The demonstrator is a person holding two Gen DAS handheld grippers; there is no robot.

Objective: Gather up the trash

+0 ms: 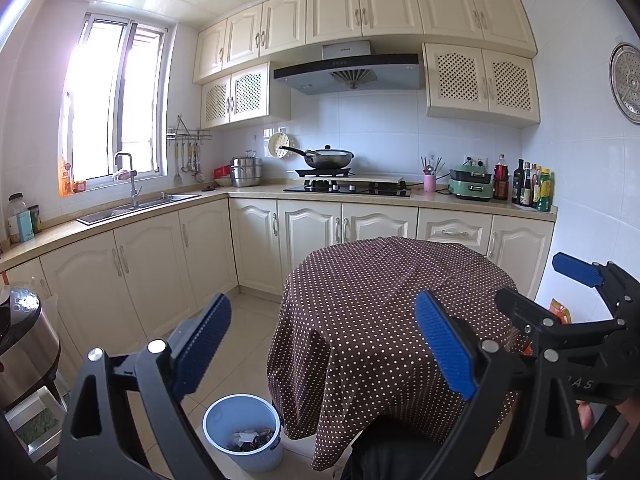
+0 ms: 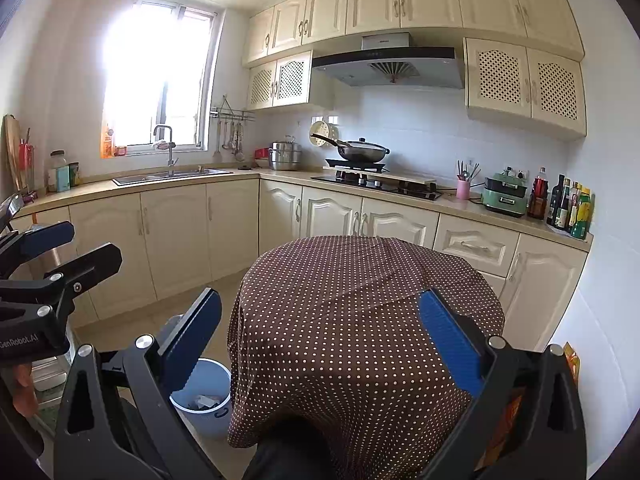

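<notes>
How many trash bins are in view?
1. A blue bin stands on the floor left of the cloth-covered table, with trash inside. Others may be hidden behind the table.

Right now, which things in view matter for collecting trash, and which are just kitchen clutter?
Job-related:
blue bin on the floor, scraps already inside
table with its dotted cloth
left gripper, open
right gripper, open

Just lying about:
wok on the stove
steel pot
green cooker
bottles
pink cup
</notes>
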